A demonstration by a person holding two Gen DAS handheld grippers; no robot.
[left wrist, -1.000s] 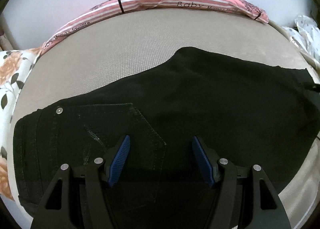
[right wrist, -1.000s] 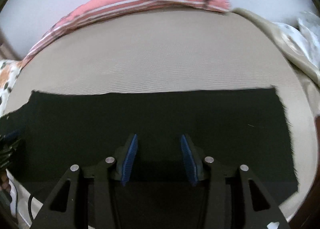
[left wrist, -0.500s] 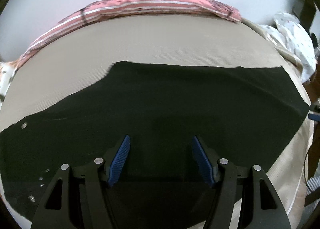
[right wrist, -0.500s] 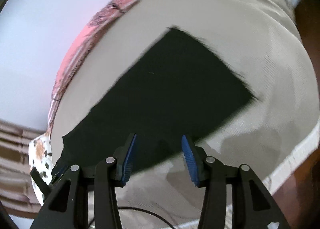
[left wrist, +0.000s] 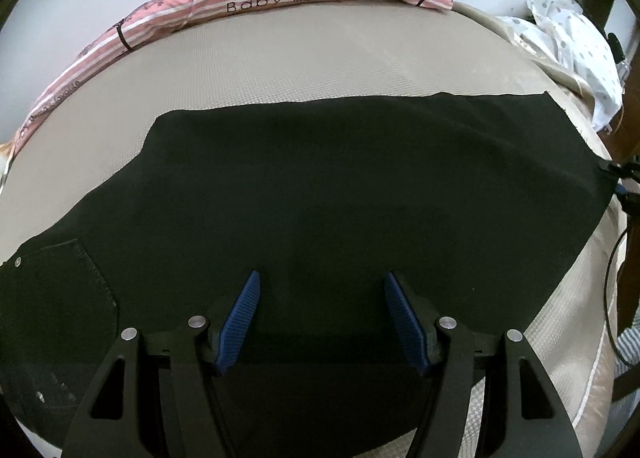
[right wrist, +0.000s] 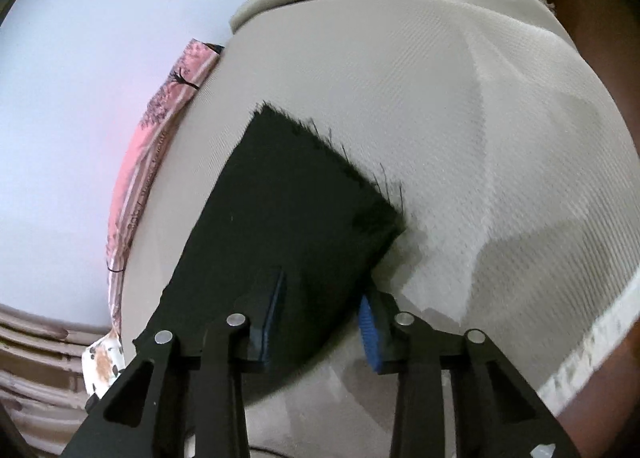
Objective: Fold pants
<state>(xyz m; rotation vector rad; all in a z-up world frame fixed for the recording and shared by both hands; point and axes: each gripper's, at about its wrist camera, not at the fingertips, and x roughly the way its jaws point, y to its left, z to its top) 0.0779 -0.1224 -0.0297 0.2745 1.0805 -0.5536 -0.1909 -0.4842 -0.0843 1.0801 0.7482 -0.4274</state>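
One black pants (left wrist: 340, 186), two claws (left wrist: 320, 298)

Right tool (right wrist: 322, 304) just closing w/ frayed hem corner of black pants (right wrist: 296, 218) between pads, over beige bed (right wrist: 460, 130).

We hold the left tongs (left wrist: 320, 316) pointed steeply downward, level across the view, their two blue-padded fingers (left wrist: 240, 322) standing well apart with nothing pinched between them; only dark cloth lies beneath the gap. Our right tongs (right wrist: 322, 310) are rolled to one side, so the scene in the right wrist view tilts sharply. Their jaws have just been closing and now stand narrower than the left pair's. The corner of the black pants (right wrist: 296, 210) sits between the right pads (right wrist: 366, 324), yet we cannot tell whether they press on it. No hand or sleeve shows in either view.
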